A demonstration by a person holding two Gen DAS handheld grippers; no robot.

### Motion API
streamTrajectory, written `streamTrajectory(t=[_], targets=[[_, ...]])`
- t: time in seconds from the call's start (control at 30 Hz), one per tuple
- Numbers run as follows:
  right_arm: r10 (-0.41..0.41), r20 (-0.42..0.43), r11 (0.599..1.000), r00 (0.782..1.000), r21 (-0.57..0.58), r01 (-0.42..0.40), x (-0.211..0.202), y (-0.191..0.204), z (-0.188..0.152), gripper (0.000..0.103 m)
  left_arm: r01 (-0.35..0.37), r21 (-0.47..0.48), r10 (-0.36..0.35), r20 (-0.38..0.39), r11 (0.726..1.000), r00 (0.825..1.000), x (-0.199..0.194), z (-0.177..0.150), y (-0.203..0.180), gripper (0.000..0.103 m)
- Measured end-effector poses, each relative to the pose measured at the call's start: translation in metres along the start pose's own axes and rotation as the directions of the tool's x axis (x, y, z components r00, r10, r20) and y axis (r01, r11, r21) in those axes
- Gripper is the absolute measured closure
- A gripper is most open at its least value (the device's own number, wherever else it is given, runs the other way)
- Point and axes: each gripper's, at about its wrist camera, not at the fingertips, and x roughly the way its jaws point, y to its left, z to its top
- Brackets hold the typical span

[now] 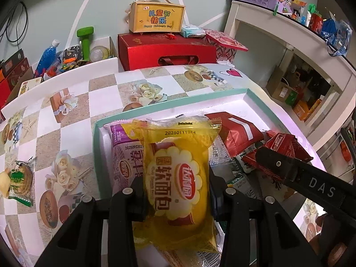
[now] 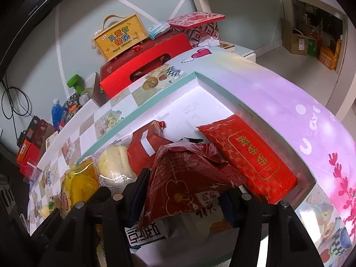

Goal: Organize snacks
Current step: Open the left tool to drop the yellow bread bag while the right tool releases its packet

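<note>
My left gripper [image 1: 176, 191] is shut on a yellow bread packet [image 1: 178, 166] and holds it over the left end of a teal-rimmed white box [image 1: 169, 106]. A purple snack packet [image 1: 124, 155] lies under it in the box. My right gripper [image 2: 184, 191] is shut on a dark red patterned snack packet [image 2: 184, 178] over the middle of the box [image 2: 155, 102]; that gripper also shows in the left wrist view [image 1: 273, 162]. Inside lie a red packet with a white stripe [image 1: 235, 133], a flat red gold-printed pack [image 2: 249, 158] and a pale bread roll [image 2: 118, 162].
A green-printed cookie packet [image 1: 19, 178] lies on the patterned table at the left. Behind the table stand a red gift box [image 1: 166, 51], a yellow carry box [image 1: 158, 17], a green dumbbell [image 1: 85, 37] and a blue bottle [image 1: 47, 55]. White shelves [image 1: 296, 42] stand at the right.
</note>
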Motion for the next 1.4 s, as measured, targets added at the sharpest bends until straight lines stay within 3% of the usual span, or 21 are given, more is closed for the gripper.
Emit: streamTrajectory(t=[0.07, 0.2, 0.47, 0.9, 1.27, 1.33, 1.4], targets=[[-0.005, 0.0, 1.0, 1.0, -0.002, 0.005, -0.001, -0.001, 0.001, 0.042, 0.008, 0.0, -0.008, -0.003, 1.0, 1.0, -0.002, 0.002, -0.001, 0.058], [-0.016, -0.003, 1.0, 1.0, -0.015, 0.015, -0.004, 0.0, 0.002, 0.034, 0.022, 0.017, -0.022, -0.005, 1.0, 1.0, -0.007, 0.003, -0.006, 0.038], [-0.027, 0.035, 0.999, 0.999, -0.025, 0.028, -0.02, 0.001, 0.006, 0.033, 0.032, 0.015, -0.032, 0.004, 0.999, 0.999, -0.023, 0.008, -0.008, 0.038], [-0.033, 0.062, 0.999, 0.998, -0.033, 0.035, -0.032, 0.002, 0.007, 0.033, 0.031, -0.017, -0.03, 0.081, 0.999, 0.996, -0.054, 0.017, 0.001, 0.037], [-0.04, 0.041, 0.998, 0.998, -0.046, 0.042, -0.027, 0.004, 0.007, 0.033, -0.018, -0.089, 0.023, 0.057, 0.996, 0.998, -0.047, 0.015, 0.022, 0.037], [-0.04, 0.037, 0.998, 0.999, -0.052, 0.042, -0.026, 0.005, 0.007, 0.033, -0.04, -0.096, 0.046, 0.052, 0.995, 0.998, -0.046, 0.015, 0.025, 0.035], [-0.04, 0.032, 0.997, 0.999, -0.062, 0.042, -0.025, 0.007, 0.007, 0.033, -0.083, -0.111, 0.089, 0.046, 0.99, 0.995, -0.044, 0.014, 0.031, 0.019]])
